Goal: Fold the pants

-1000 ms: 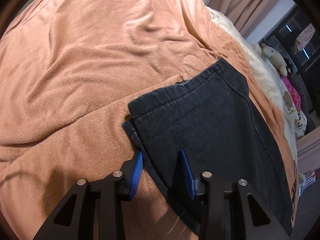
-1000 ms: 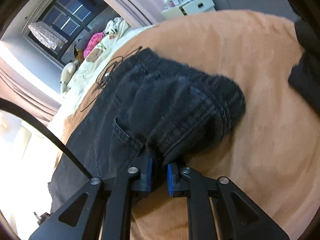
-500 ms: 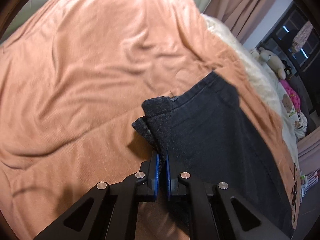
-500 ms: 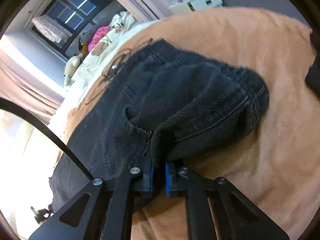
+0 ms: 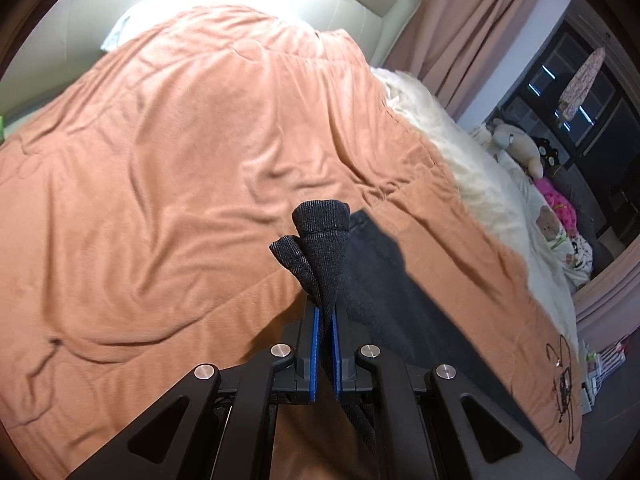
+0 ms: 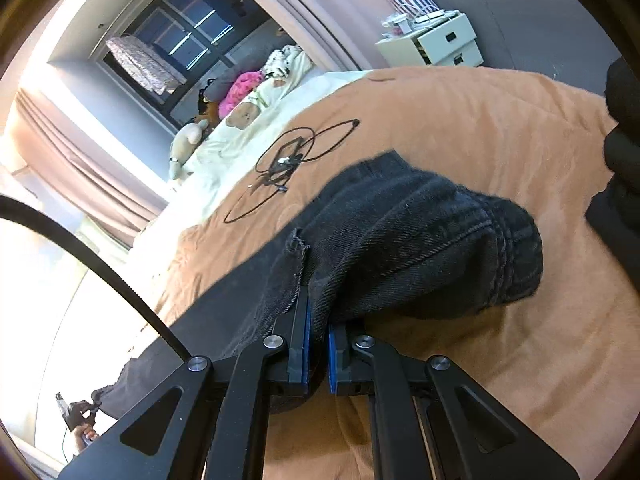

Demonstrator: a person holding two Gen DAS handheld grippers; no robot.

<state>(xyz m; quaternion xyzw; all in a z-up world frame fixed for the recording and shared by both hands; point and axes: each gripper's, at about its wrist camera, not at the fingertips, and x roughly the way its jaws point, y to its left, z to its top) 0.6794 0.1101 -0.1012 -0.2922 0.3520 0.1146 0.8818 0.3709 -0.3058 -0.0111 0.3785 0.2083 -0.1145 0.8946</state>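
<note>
Left tongs (image 5: pixel 325 316) are clenched on a corner of the black denim pants (image 5: pixel 324 248), lifting it off the orange fleece bedspread (image 5: pixel 160 184). Right tongs (image 6: pixel 318 320) are clenched on another bunched edge (blue pads pinching cloth); the remainder lies on the bed.

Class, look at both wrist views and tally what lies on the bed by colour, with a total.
Black: 2, the pants and the cable
Orange: 1, the blanket
Cream: 1, the bear-print cover
Pink: 1, the plush
Total: 5
</note>
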